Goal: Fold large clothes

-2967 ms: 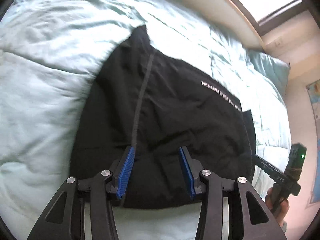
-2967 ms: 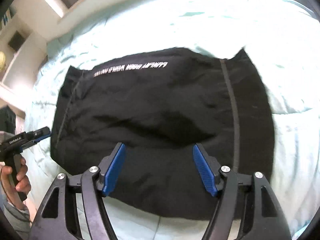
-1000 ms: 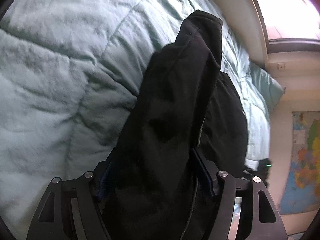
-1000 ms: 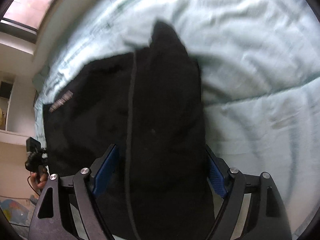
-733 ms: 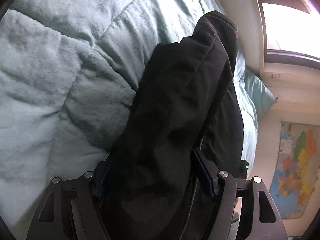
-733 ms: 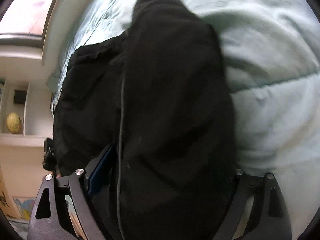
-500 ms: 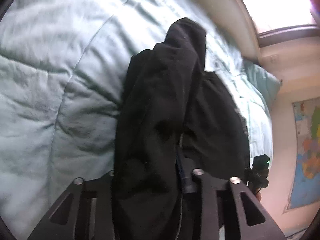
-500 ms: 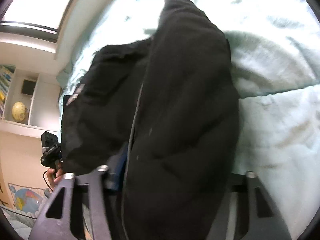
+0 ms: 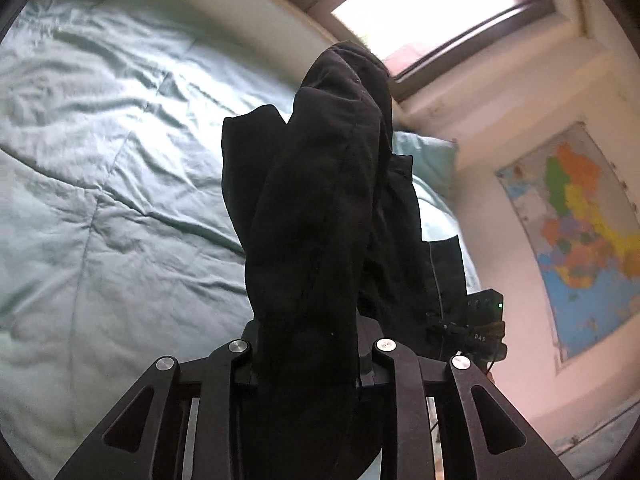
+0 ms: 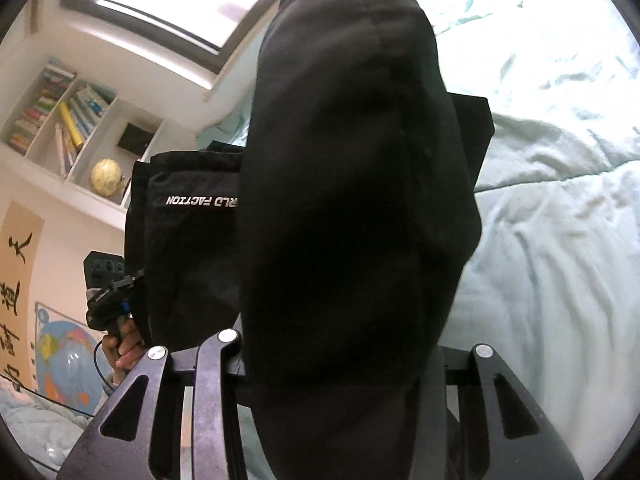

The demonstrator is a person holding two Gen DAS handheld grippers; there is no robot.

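A large black garment (image 9: 320, 208) with white lettering (image 10: 202, 201) hangs lifted above the pale green bed. My left gripper (image 9: 308, 344) is shut on a bunched fold of it; the cloth drapes over the jaws and hides the pads. My right gripper (image 10: 336, 344) is shut on another bunched fold of the black garment (image 10: 352, 184), which covers its fingers too. The right gripper also shows in the left wrist view (image 9: 476, 328), and the left gripper in the right wrist view (image 10: 110, 292), held in a hand.
The pale green quilt (image 9: 100, 168) spreads under and left of the garment, also in the right wrist view (image 10: 560, 220). A pillow (image 9: 428, 156) lies by the window (image 9: 432, 4). A wall map (image 9: 580, 232) hangs right. Bookshelves with a globe (image 10: 105, 176) stand on the other side.
Both grippers closed on the garment's near edge and raised it off the bed. The cloth now hangs in the air, and the views tilted up toward the window and walls.
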